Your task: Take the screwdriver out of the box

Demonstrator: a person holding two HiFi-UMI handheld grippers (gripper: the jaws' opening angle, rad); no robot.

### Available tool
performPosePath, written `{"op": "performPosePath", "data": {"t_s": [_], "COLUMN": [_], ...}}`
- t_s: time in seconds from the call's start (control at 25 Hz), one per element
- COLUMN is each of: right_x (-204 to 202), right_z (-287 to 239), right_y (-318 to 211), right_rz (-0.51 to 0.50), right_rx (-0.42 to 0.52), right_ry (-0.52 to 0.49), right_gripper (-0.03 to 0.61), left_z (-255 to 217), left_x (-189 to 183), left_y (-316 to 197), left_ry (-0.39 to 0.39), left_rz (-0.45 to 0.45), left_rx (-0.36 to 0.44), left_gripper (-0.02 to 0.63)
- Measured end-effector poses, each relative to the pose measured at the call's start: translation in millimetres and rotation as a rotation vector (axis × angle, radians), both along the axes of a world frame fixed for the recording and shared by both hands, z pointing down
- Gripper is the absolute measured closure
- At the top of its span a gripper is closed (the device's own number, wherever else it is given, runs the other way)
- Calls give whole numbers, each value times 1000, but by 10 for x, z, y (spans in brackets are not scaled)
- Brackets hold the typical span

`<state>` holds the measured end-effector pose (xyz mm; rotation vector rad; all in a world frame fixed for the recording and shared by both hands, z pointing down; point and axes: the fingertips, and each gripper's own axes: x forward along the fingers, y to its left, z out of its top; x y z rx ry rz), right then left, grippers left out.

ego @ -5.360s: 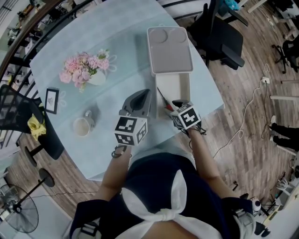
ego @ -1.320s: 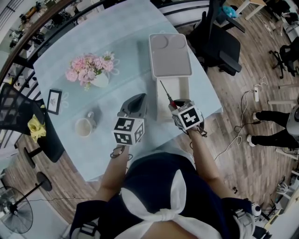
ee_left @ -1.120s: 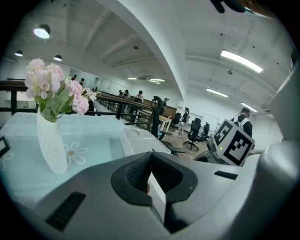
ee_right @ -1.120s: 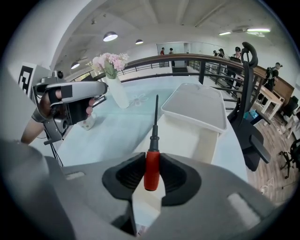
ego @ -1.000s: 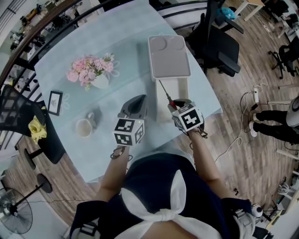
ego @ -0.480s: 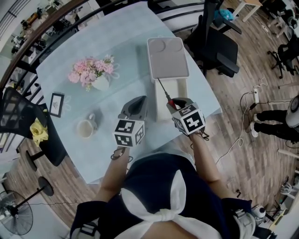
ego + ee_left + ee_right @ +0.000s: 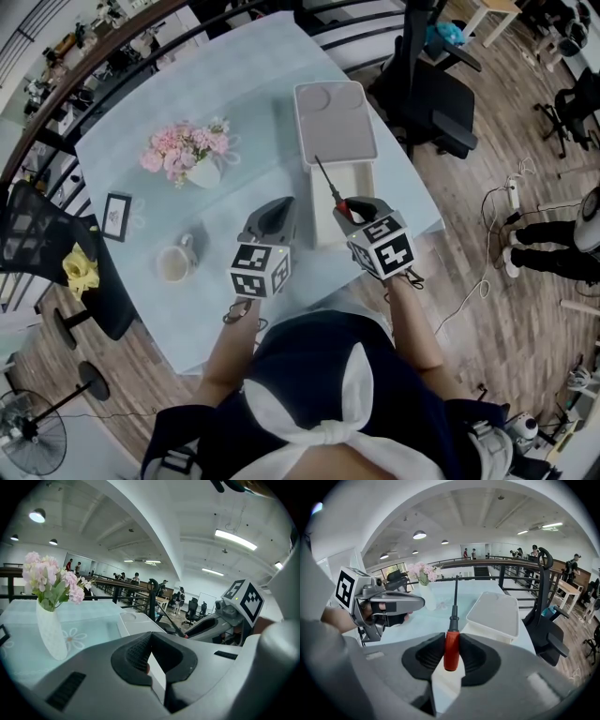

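Observation:
My right gripper (image 7: pixel 349 210) is shut on the red handle of the screwdriver (image 7: pixel 330 187). It holds the tool above the open white box (image 7: pixel 358 178), with the thin dark shaft pointing up and away toward the lid (image 7: pixel 335 122). In the right gripper view the red handle (image 7: pixel 450 652) is clamped between the two dark pads of the right gripper (image 7: pixel 451 640). My left gripper (image 7: pixel 269 217) hovers left of the box, its jaws meeting at the tip with nothing in them (image 7: pixel 151 637). From the left gripper view the screwdriver (image 7: pixel 172 624) shows to the right, held by the right gripper.
On the pale blue table (image 7: pixel 253 84) stand a vase of pink flowers (image 7: pixel 187 152), a mug (image 7: pixel 173 264) and a small picture frame (image 7: pixel 117 217) to the left. A black office chair (image 7: pixel 441 84) stands past the table's right edge.
My right gripper has lifted out of the box with the screwdriver and kept rising; the tool's shaft now points up over the box. The left gripper has stayed in place.

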<state>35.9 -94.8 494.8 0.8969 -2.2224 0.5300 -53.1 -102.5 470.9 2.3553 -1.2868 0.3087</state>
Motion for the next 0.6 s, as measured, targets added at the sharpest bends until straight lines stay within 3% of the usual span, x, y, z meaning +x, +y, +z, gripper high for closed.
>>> {"op": "performPosePath", "data": {"t_s": [0.6], "right_x": [-12], "right_z": [-342], "right_y": [20], "right_rz": [1], "right_rx": [115], "right_ry": [-99], "right_gripper": [482], "left_z": [-8], "left_x": [38], "left_y": [25], "left_ry": [3], "left_rz": [23], "left_rx": [-7], "left_gripper": [597]}}
